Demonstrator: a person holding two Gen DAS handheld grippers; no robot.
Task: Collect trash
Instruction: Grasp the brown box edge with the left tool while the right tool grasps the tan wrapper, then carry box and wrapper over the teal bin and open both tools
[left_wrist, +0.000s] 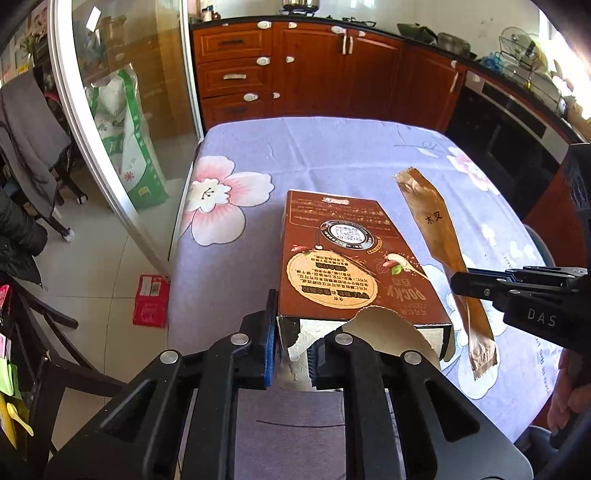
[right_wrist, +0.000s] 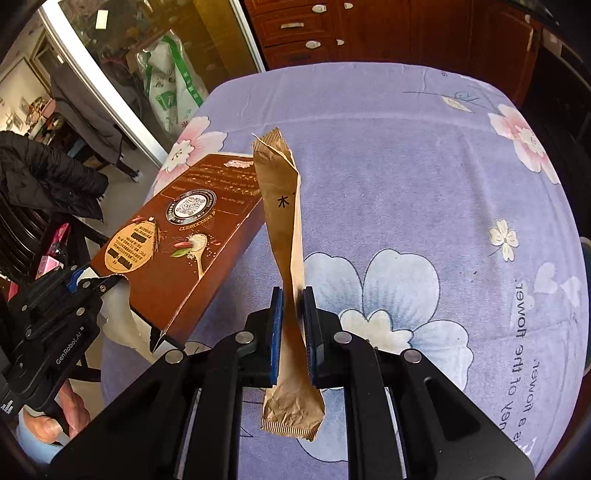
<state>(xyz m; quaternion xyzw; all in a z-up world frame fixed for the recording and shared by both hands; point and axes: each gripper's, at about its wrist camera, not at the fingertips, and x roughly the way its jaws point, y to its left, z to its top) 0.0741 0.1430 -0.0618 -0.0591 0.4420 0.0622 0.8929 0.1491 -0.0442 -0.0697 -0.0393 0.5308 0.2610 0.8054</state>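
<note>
Two holds: left gripper (left_wrist: 291, 354) pinches the box (left_wrist: 343, 258) wall; right gripper (right_wrist: 293, 332) clamps the paper sleeve (right_wrist: 284, 206). Steady the box mouth, then feed the sleeve in lengthwise.

Ahead of the black, blue-padded left tongs (left_wrist: 291, 354) is a reddish-brown box (left_wrist: 343, 258) printed with a tan oval and a round black-and-white code. Between the right tongs (right_wrist: 293, 332) is a tan paper sleeve (right_wrist: 286, 258) with black characters. The tablecloth (right_wrist: 388, 155) beneath is lilac with pink, white and pale blue flowers.
</note>
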